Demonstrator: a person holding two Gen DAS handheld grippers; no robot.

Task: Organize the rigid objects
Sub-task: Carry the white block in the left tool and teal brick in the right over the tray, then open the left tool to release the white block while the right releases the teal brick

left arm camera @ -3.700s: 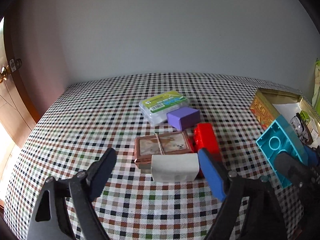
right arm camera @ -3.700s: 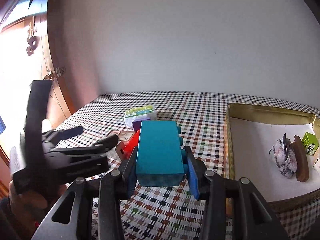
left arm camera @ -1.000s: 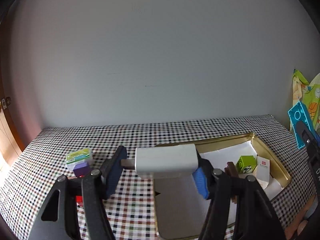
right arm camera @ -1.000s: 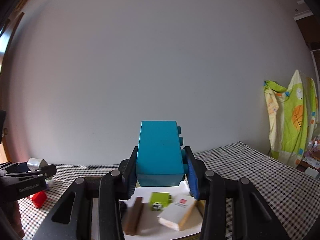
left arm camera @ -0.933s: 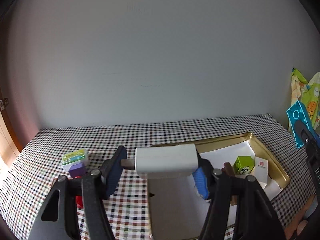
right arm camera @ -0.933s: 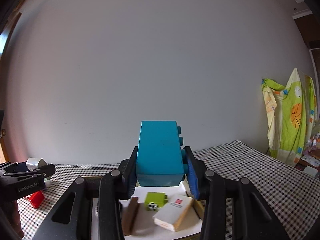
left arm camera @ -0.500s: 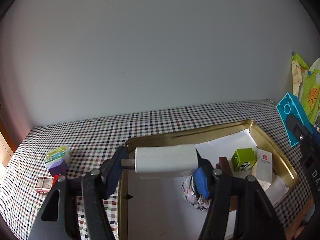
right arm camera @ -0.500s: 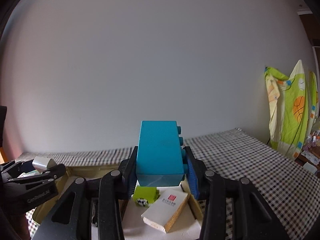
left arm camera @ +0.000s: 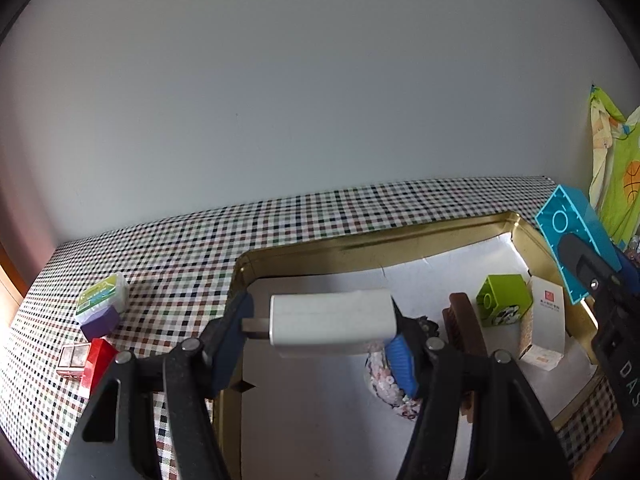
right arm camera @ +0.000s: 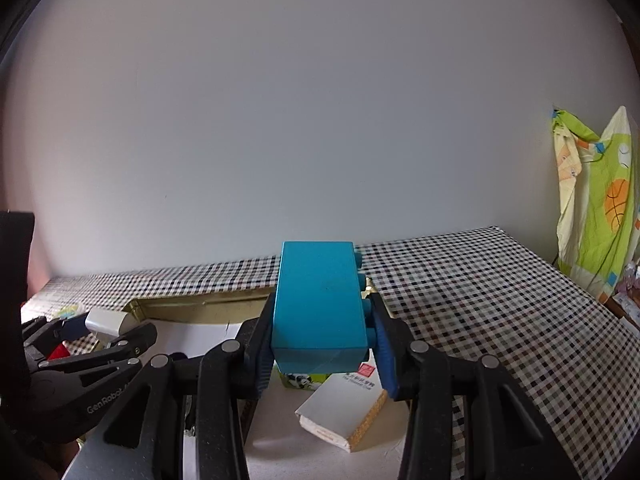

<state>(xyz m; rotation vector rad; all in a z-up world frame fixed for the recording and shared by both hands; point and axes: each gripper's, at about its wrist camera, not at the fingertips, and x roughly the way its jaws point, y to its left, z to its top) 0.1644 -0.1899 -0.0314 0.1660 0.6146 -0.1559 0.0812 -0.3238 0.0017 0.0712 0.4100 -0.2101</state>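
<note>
Now, left tongs point(left arm camera: 320, 328) gripping white charger point(left arm camera: 332, 320), right tongs point(right arm camera: 320, 344) gripping teal brick point(right arm camera: 318, 300), both over tray point(left arm camera: 360, 240).

We see a table point(left arm camera: 360, 204) covered with a small-checked cloth, standing against a plain wall. Directly on it, toward the right, lies a shallow gold-coloured tray point(left arm camera: 360, 240) lined with white paper. Well apart from the tray, at the left, a cluster sits on the cloth: a clear box with a green label point(left arm camera: 102, 296) touching a purple block point(left arm camera: 100, 322) just in front of it, and nearer to us a red brick point(left arm camera: 98, 362) beside what seems to be a small brown-framed tile point(left arm camera: 72, 358), though the edge of the left wrist view blurs it.
</note>
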